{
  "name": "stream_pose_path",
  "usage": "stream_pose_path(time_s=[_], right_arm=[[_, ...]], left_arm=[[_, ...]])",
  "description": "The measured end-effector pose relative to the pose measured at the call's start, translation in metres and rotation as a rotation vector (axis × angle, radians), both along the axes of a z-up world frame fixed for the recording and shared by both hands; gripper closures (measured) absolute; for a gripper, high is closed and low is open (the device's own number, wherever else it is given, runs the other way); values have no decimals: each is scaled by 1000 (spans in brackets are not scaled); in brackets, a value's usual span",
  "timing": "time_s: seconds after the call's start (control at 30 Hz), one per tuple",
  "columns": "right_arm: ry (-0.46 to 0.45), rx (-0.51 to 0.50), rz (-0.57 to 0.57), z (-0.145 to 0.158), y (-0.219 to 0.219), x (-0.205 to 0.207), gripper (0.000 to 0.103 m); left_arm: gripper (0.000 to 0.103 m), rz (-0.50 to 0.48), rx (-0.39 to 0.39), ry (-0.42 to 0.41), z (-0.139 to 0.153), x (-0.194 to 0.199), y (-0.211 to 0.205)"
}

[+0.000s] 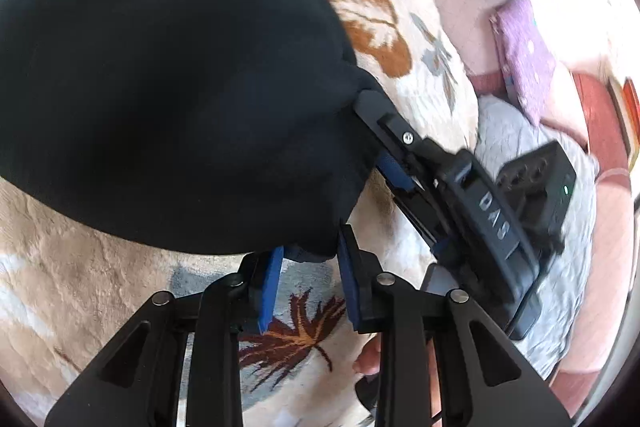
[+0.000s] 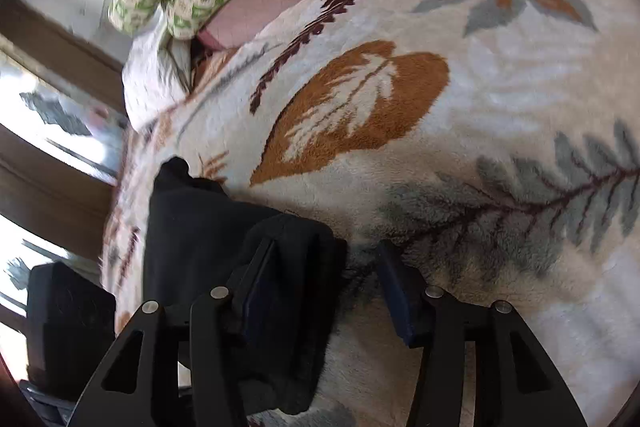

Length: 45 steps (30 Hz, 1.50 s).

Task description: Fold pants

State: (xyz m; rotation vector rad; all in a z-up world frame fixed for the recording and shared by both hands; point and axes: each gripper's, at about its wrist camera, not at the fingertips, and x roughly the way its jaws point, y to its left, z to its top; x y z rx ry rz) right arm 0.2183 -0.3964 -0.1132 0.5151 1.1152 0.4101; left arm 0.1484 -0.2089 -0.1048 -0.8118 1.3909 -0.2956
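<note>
Pants (image 1: 168, 75), black and bunched, lie on the leaf-patterned blanket (image 1: 100, 275) ahead of the left gripper (image 1: 310, 267), whose blue pads pinch a small tuck of the cloth's near edge; carrying the fold well probably needs that bite deeper. The right gripper (image 2: 320, 287) tilts steeply down, jaws spread, dark cloth draped over its left finger and not pinched.

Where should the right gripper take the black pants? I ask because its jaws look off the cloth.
Judging by the pose, grip the black pants at the bunched corner by the right gripper, coming from the blanket side. That edge is thick and raised, and the left gripper has the neighbouring corner between its jaws.
</note>
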Motion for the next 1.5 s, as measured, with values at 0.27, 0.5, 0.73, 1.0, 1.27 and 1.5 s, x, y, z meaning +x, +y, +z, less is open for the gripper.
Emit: stream_pose_path(time_s=[0.27, 0.5, 0.73, 1.0, 1.27, 1.5], right_arm=[[-29, 68, -77, 46, -15, -36, 47], [-32, 105, -144, 66, -22, -79, 32], [11, 112, -130, 37, 9, -67, 32], [29, 146, -105, 18, 14, -54, 32], [43, 157, -58, -3, 16, -49, 48], [58, 188, -35, -16, 10, -46, 59]], left_arm=[[78, -264, 22, -40, 45, -33, 30], [48, -333, 350, -320, 108, -24, 110], [47, -397, 426, -253, 71, 29, 130], [47, -417, 302, -144, 34, 66, 141], [47, -418, 180, -91, 14, 77, 140], [46, -471, 159, -77, 4, 84, 114]])
